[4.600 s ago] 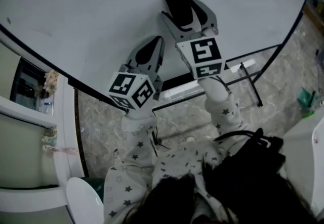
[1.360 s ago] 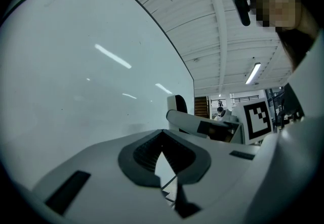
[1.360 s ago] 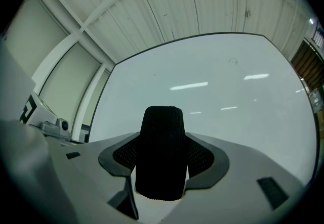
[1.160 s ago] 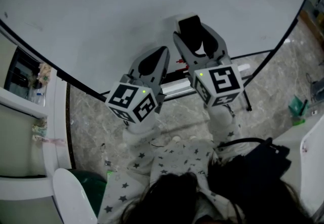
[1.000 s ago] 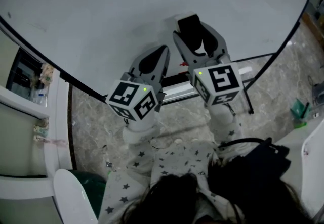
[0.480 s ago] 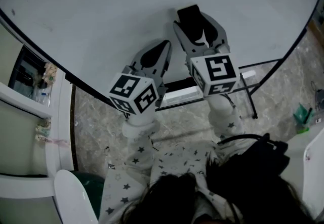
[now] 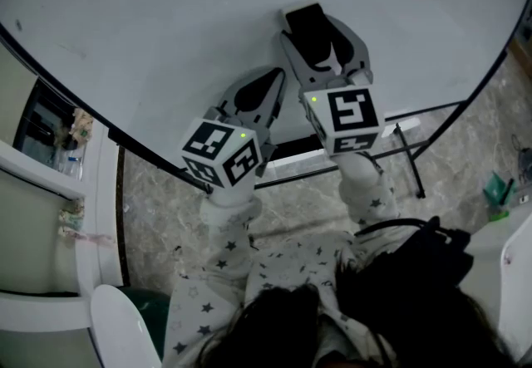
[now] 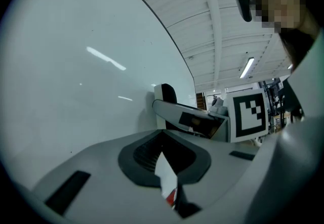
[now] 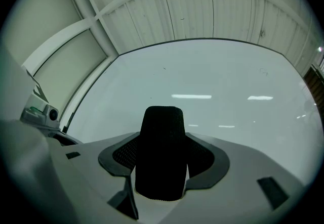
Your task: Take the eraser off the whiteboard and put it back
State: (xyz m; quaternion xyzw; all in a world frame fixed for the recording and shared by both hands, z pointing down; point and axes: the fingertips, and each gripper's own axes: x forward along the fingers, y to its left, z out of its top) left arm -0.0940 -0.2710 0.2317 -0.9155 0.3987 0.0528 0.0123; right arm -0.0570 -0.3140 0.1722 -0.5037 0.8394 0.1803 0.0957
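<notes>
At upper centre, the right gripper [image 7: 322, 41] clamps the black eraser [image 7: 301, 23], its far face hidden, open whiteboard [image 7: 150, 17] around; the left gripper [image 7: 273, 82] is closed, empty.

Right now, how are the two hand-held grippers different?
The right hand-held gripper clamps the black eraser; the left hand-held gripper holds nothing. The right one's jaws stand wide around it; the left one's are pressed together. Both point toward the whiteboard.

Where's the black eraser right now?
In the head view's upper middle, the eraser sits clamped in the right gripper in front of the whiteboard, just right of the left gripper.
</notes>
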